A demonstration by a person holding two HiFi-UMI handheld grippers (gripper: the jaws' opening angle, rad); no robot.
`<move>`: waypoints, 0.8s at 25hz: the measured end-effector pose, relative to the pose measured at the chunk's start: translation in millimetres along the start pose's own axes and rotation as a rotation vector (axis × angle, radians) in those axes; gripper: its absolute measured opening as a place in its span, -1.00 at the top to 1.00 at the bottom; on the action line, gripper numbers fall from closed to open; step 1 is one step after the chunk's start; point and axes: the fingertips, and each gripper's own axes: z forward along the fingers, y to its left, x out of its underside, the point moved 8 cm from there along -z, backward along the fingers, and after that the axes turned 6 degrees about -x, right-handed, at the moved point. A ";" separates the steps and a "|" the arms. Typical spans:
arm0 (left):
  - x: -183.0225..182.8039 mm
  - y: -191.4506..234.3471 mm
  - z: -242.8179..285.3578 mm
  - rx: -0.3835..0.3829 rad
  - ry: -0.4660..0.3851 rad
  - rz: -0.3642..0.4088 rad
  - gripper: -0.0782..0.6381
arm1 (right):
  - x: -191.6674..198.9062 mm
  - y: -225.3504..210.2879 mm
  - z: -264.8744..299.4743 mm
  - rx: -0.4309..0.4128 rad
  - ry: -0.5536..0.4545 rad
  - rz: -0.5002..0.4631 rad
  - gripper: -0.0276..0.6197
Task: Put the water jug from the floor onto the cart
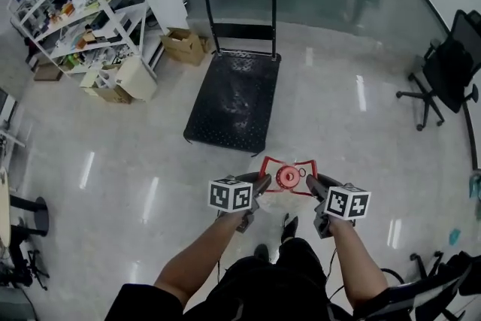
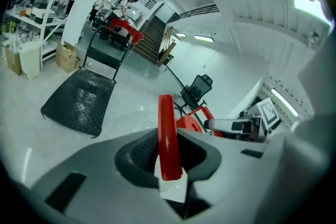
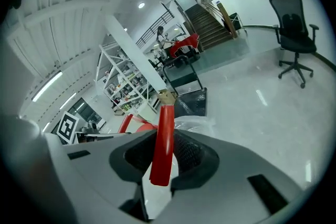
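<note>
grip: left gripper [image 1: 261,180] and right gripper [image 1: 312,182] each clamped on water jug [image 1: 288,177] red handle [image 2: 168,136] | handling: likely heavy, sloshing; handle stiff | cart [image 1: 234,98]: ahead of grippers

No word, number or brand can be read anywhere. The only signs are black-and-white square code patterns, without letters, on the left marker cube [image 1: 230,195] of the left gripper [image 1: 261,182] and the right marker cube [image 1: 347,202] of the right gripper [image 1: 313,183]. Any print on the cardboard boxes [image 1: 184,46] is too small to tell.
</note>
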 end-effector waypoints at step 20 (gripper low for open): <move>-218.3 142.0 47.8 -0.209 -0.157 -0.167 0.58 | -237.1 -10.2 237.6 -0.254 0.170 -0.152 0.64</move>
